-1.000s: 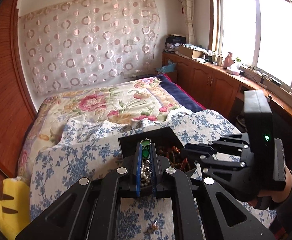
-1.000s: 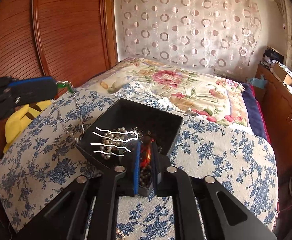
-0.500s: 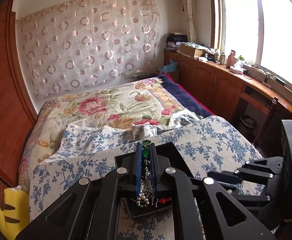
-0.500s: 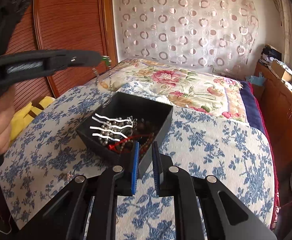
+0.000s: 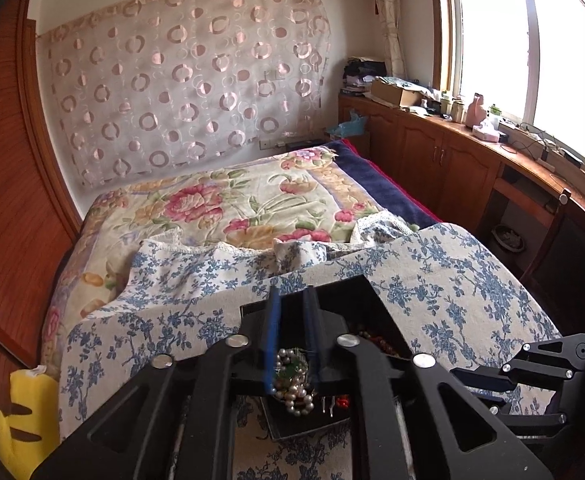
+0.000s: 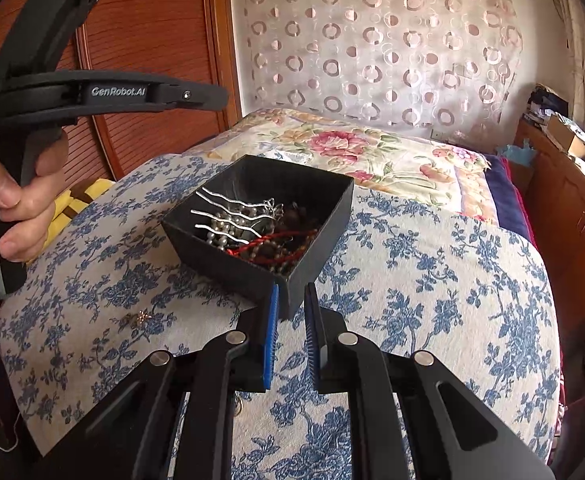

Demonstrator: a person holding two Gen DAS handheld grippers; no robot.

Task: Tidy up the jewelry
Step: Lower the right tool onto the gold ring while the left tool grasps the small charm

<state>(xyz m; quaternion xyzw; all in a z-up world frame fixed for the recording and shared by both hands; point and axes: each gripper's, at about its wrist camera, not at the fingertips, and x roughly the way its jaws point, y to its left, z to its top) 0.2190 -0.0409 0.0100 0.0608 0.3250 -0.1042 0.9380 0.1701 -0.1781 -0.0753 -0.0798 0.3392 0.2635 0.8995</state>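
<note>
A black open box (image 6: 316,216) sits on the blue-flowered cloth and holds silver wavy hairpins (image 6: 228,216), pearl beads, dark beads and a red cord. In the left wrist view my left gripper (image 5: 291,300) hovers over the box (image 5: 364,300), jaws slightly apart and empty. A pearl piece with a green stone (image 5: 294,384) lies in the box below the jaws. My right gripper (image 6: 292,300) is open and empty, just short of the box's near corner. A small gold ornament (image 6: 142,317) lies on the cloth left of the box.
The cloth (image 6: 432,280) covers a raised surface in front of a bed with a flowered blanket (image 6: 352,152). A wooden wardrobe (image 6: 144,40) stands on the left. Cabinets (image 5: 452,160) and a window run along the right. A yellow cushion (image 5: 24,420) lies low left.
My left gripper opened and let the pearl and green-stone piece fall into the box. My right gripper drew back from the box and opened a little.
</note>
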